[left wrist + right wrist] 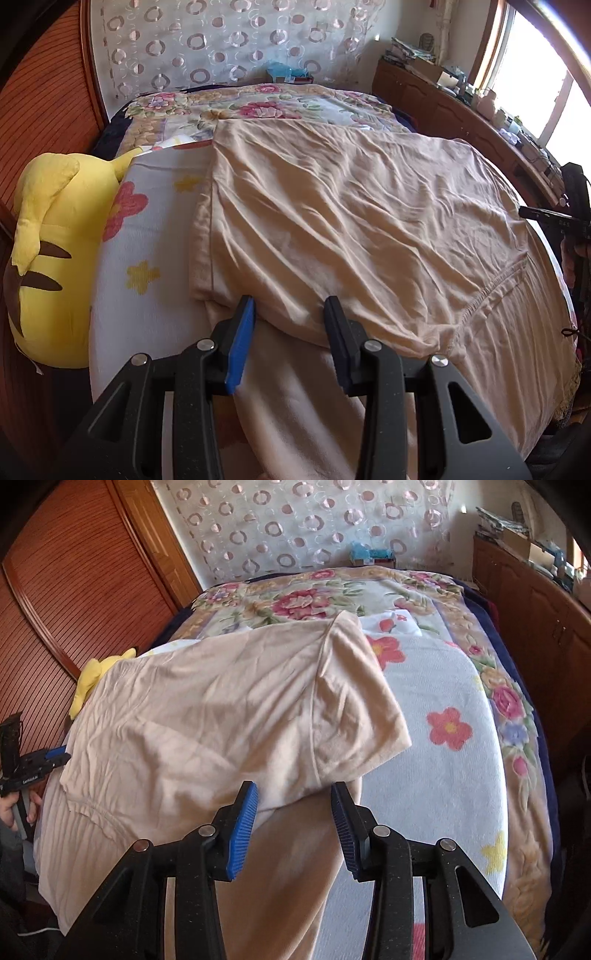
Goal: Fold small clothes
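two tongs, left tongs and right tongs, both parted, over beige shirt, floral bed

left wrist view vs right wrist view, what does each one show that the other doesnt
Only the left wrist view: the bright window and most of the yellow plush toy. Only the right wrist view: the shirt's right sleeve and a hand holding the other gripper. Both: the beige shirt on the flowered bed cover, with open jaws on each gripper.
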A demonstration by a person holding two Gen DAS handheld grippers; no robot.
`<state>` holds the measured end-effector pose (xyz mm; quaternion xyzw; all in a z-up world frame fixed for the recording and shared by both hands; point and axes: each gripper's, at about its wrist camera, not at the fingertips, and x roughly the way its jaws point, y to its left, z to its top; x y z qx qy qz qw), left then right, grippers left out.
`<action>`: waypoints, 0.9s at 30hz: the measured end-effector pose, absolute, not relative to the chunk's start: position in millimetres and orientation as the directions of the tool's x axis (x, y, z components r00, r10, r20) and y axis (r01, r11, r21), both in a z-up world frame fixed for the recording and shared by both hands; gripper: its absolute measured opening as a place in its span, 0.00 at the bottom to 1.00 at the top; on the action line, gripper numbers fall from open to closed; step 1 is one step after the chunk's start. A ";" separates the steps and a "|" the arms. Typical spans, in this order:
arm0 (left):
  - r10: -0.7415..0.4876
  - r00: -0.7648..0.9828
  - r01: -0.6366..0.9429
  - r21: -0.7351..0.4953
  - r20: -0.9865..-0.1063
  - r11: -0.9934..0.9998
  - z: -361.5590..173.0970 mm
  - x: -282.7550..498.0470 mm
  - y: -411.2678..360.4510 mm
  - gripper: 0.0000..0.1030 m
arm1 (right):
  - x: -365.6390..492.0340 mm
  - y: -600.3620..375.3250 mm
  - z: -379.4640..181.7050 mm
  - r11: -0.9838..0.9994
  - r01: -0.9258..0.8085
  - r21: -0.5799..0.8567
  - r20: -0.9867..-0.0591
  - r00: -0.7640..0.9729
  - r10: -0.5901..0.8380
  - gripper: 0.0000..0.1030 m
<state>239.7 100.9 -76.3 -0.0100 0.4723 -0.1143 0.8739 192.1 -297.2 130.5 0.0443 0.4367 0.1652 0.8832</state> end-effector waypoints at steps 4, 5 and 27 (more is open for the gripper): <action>-0.198 0.543 0.178 -0.119 -0.816 0.977 -77.5 241.1 100.5 0.38 | 190.4 -309.2 129.5 0.938 -0.241 0.249 -0.730 0.589 0.345 0.42; -0.195 0.548 0.176 -0.115 -0.813 0.978 -78.1 240.8 100.1 0.38 | 191.0 -308.3 129.7 0.940 -0.244 0.240 -0.726 0.597 0.340 0.42; -0.174 0.586 0.027 -0.196 -0.792 0.980 -80.4 251.5 136.0 0.34 | 211.3 -299.1 96.0 0.937 -0.251 0.244 -0.681 0.643 0.350 0.42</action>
